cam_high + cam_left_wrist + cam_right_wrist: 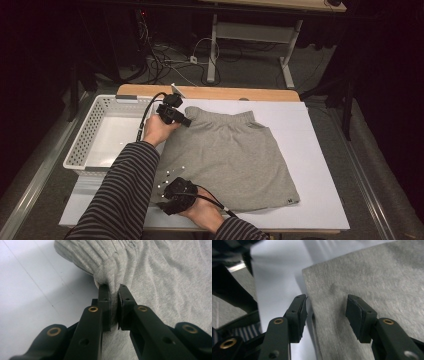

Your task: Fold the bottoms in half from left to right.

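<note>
A grey garment (235, 155) with a gathered elastic waistband lies flat on the white board (320, 150), waistband at the far side. My left gripper (186, 120) is at the waistband's left end and is shut on a pinched fold of it (113, 293). At the near left corner of the garment, my right gripper (169, 199) points left along the bottom hem. In the right gripper view its jaws (328, 315) stand apart on either side of the hem edge (322, 322), with the pads clear of the cloth.
A white mesh basket (100, 107) sits at the board's left edge, close behind the left hand. The striped sleeve (125, 190) of the left arm crosses the near left. A wooden table edge (225, 92) runs along the back, with cables and desk legs beyond.
</note>
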